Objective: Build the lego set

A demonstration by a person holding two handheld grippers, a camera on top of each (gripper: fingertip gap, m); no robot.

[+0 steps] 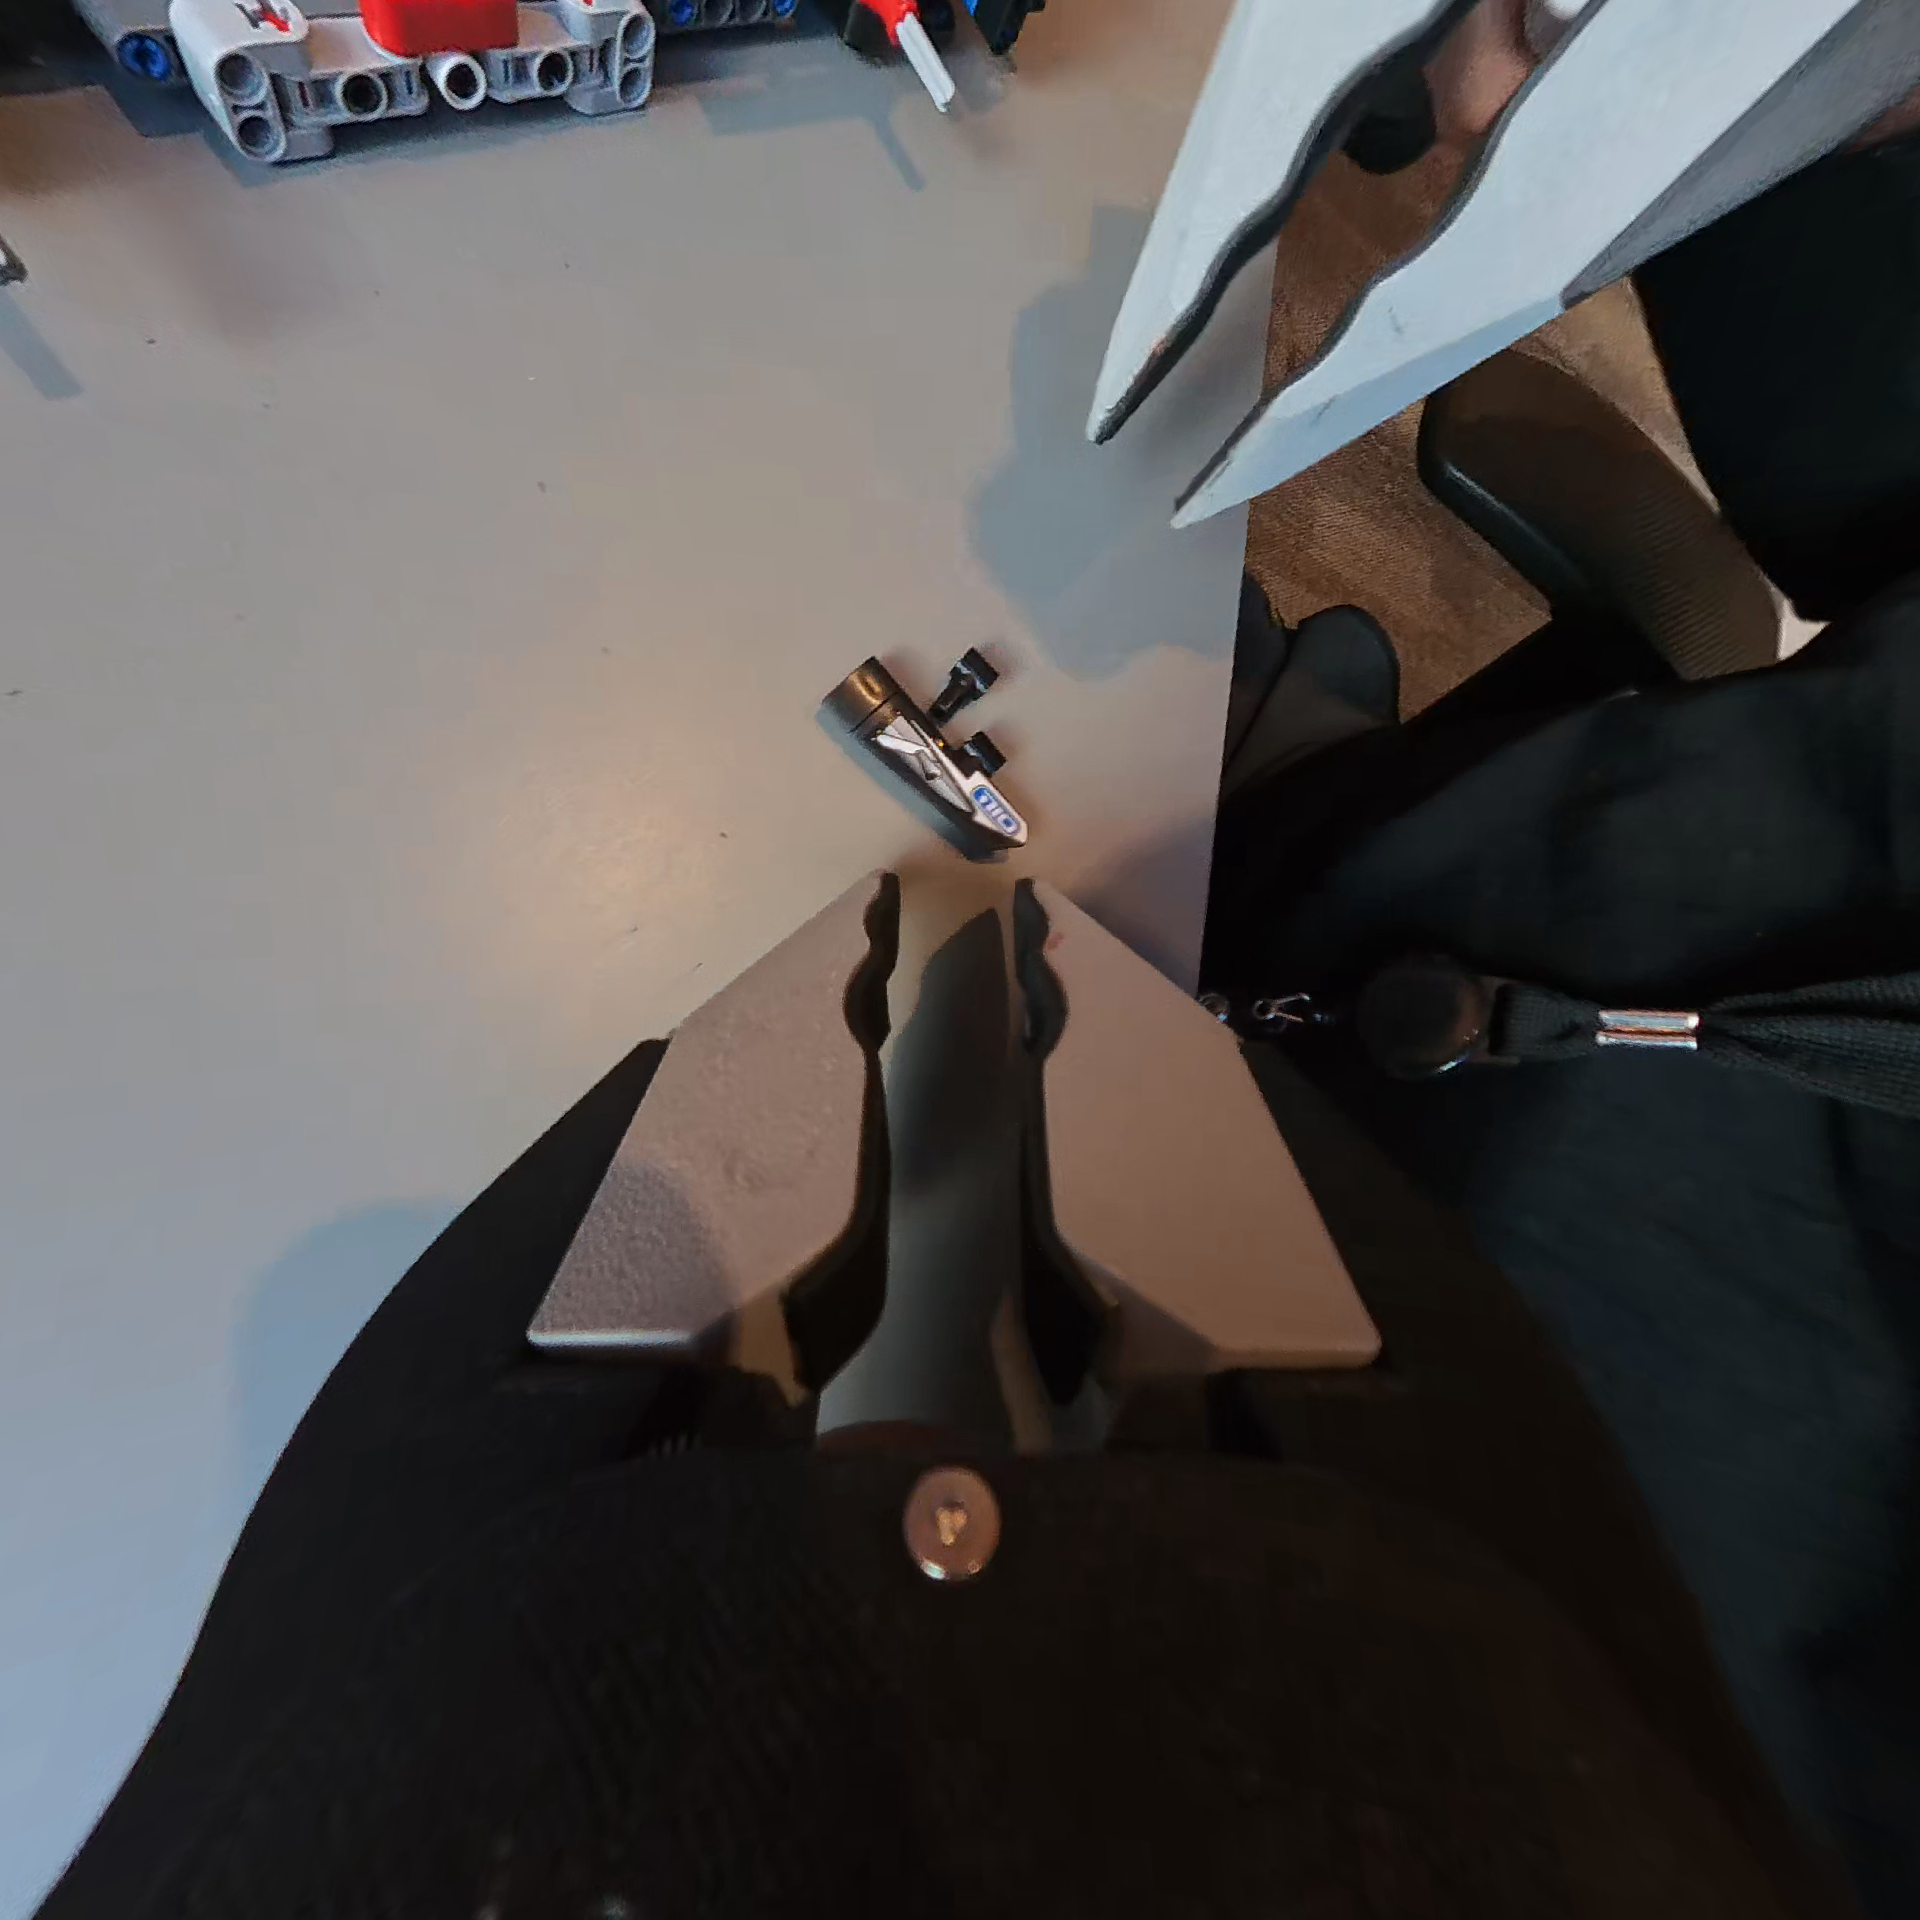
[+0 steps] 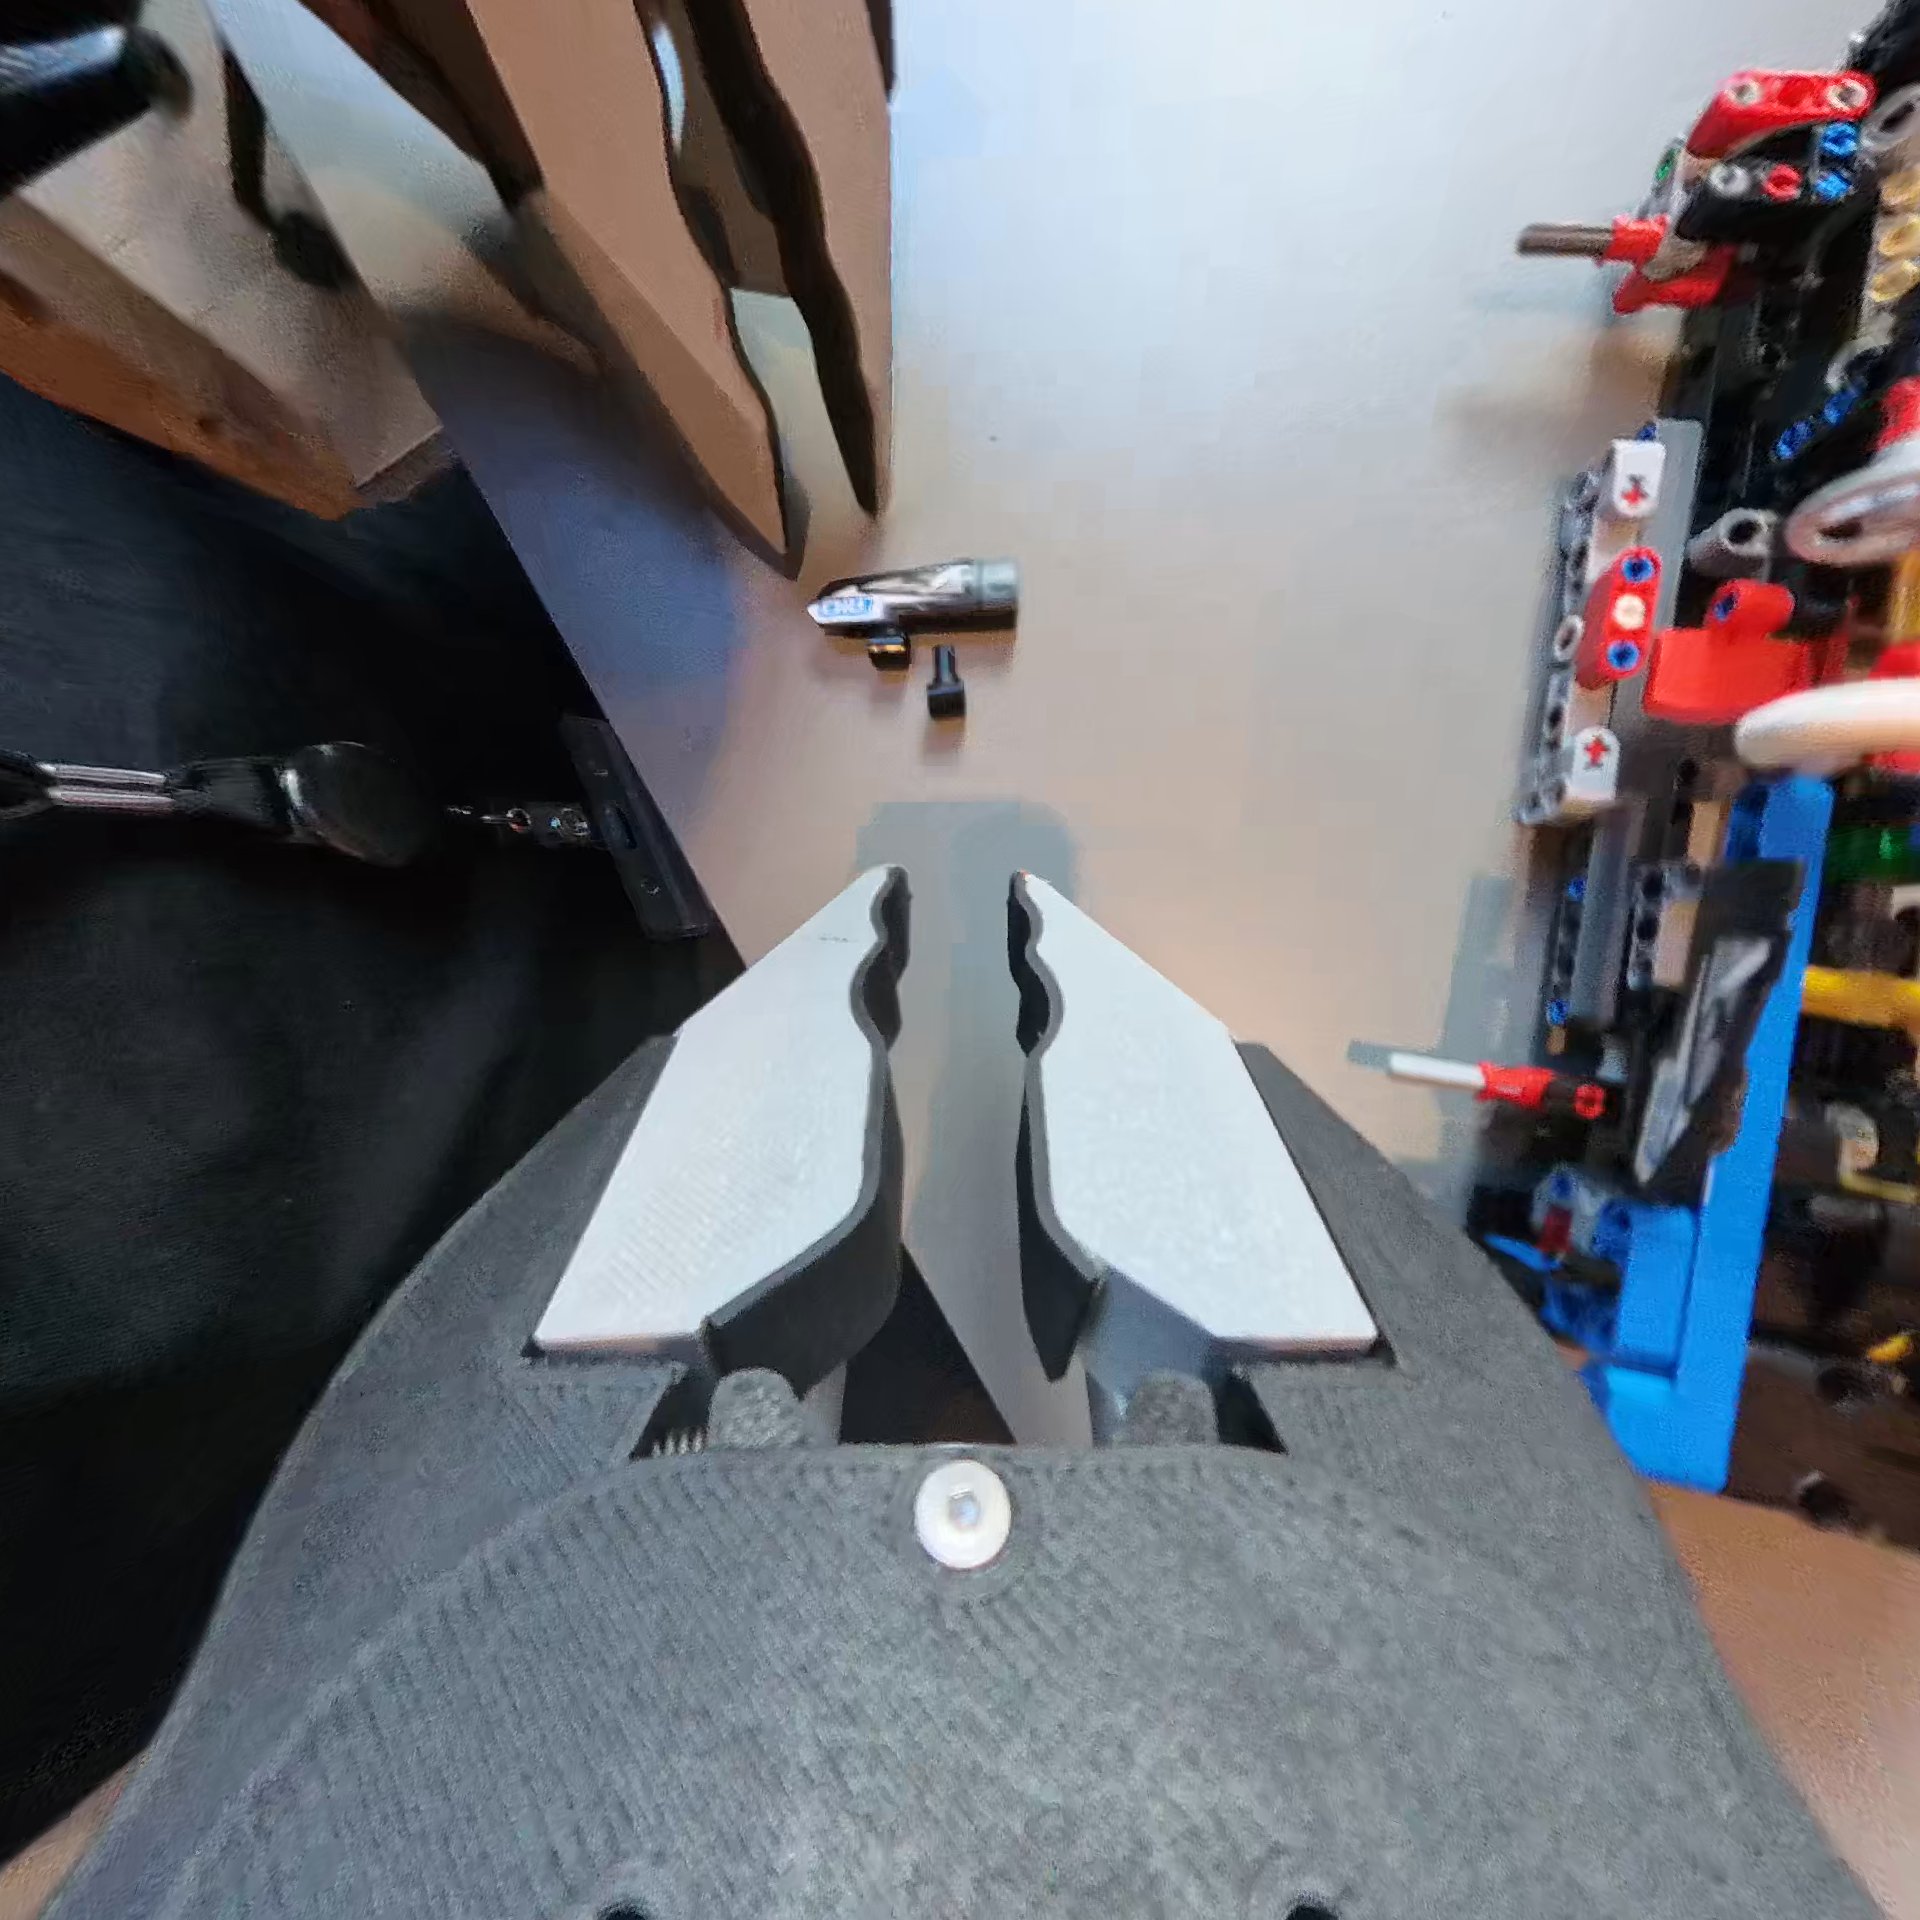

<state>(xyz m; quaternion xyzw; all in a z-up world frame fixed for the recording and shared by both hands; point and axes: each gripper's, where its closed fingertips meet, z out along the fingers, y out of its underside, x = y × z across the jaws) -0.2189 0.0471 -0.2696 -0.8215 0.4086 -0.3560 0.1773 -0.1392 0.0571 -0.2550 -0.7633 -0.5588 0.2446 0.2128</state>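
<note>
A small black and silver lego piece (image 1: pixel 928 755) with black pins and a blue sticker lies on the grey table near its edge. My left gripper (image 1: pixel 954 883) is open and empty, its tips just short of the piece. My right gripper (image 2: pixel 958 878) is open and empty, a short way back from the same piece (image 2: pixel 920 603). A loose black pin (image 2: pixel 943 683) lies beside it. The right gripper (image 1: pixel 1143 473) shows in the left wrist view at upper right. The left gripper (image 2: pixel 821 530) shows in the right wrist view at top, next to the piece.
The partly built lego model (image 2: pixel 1725 790), with red, blue, grey and black parts, stands along the right side; its grey and red part (image 1: pixel 416 73) shows at the top of the left wrist view. The table edge (image 1: pixel 1226 779) runs close by the piece. A black lanyard (image 1: pixel 1662 1034) hangs off it. The tips of one gripper are about 9 cm away from the tips of the other.
</note>
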